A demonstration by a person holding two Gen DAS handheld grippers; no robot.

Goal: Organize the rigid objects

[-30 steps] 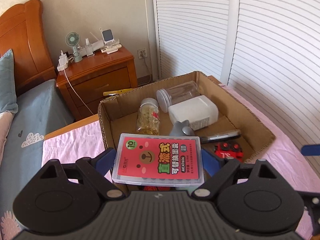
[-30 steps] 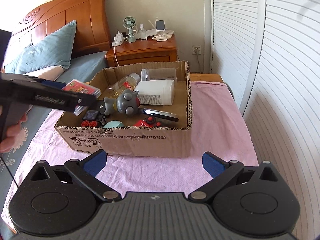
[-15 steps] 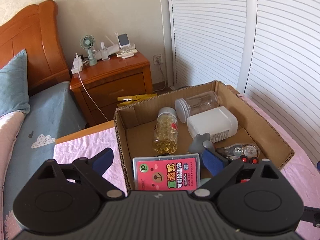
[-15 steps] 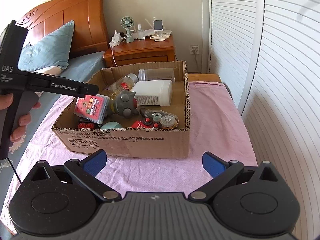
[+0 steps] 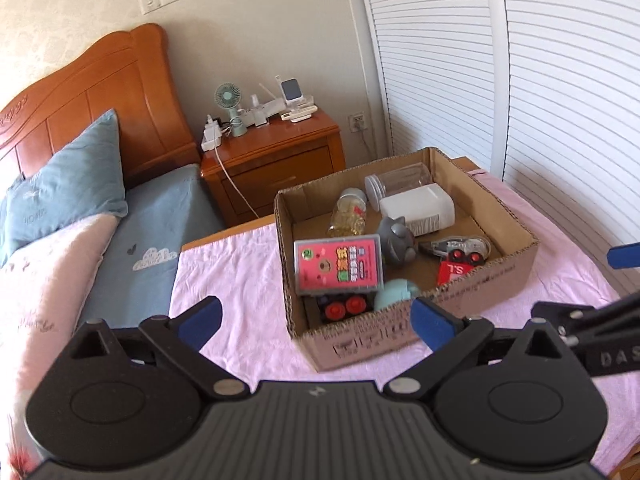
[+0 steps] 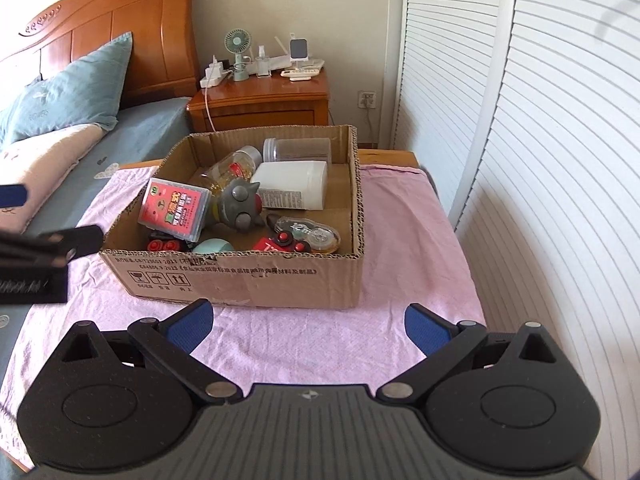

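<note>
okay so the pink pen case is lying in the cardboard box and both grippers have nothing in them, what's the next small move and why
Probably draw the left gripper a little farther back from the cardboard box. Its jaws are opening with nothing between them, and the pink case rests tilted on other items inside, apart from the pads. The right gripper hangs open over the pink cloth, where I see nothing loose to fetch.

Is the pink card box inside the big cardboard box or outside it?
Inside. The pink card box rests tilted on toys within the cardboard box.
</note>
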